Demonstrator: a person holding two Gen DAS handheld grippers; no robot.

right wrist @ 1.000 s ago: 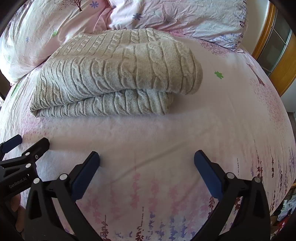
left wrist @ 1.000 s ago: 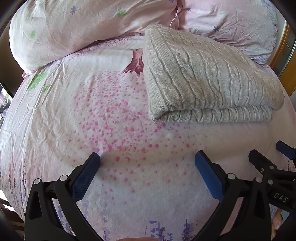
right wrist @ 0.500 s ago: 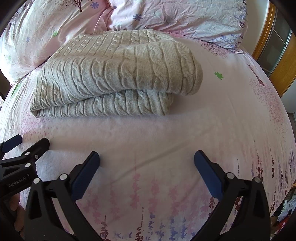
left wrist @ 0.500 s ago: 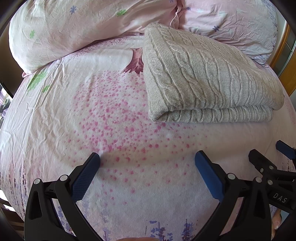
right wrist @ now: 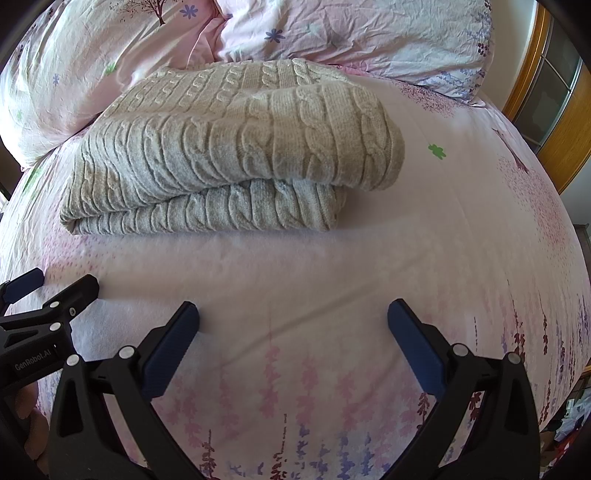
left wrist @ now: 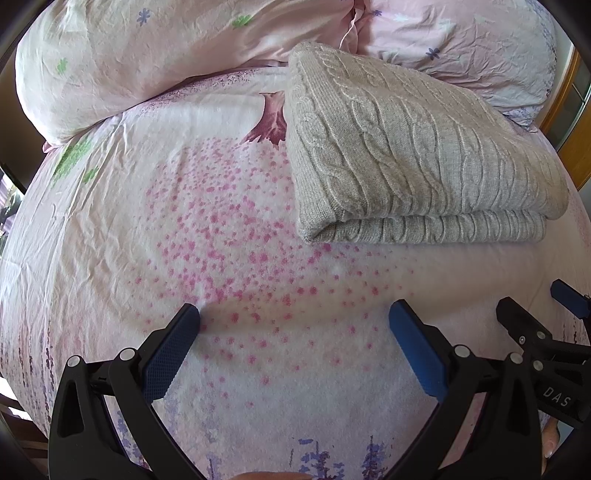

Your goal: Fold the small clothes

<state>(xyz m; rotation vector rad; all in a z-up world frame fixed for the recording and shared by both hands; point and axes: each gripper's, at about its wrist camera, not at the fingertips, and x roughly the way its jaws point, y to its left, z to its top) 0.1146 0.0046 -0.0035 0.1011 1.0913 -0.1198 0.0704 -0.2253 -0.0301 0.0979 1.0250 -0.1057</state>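
A grey cable-knit sweater (left wrist: 413, 155) lies folded in a neat stack on the pink flowered bed sheet (left wrist: 184, 221). It also shows in the right wrist view (right wrist: 229, 147). My left gripper (left wrist: 293, 317) is open and empty, just above the sheet, in front of the sweater's left corner. My right gripper (right wrist: 293, 317) is open and empty, in front of the sweater's right half. Each gripper shows at the edge of the other's view, the right one (left wrist: 535, 325) and the left one (right wrist: 48, 295).
Two pink flowered pillows (left wrist: 155, 55) (right wrist: 351, 33) lie behind the sweater at the head of the bed. A wooden-framed door or cabinet (right wrist: 554, 110) stands to the right of the bed. The bed's edge drops off at the far right (right wrist: 576, 332).
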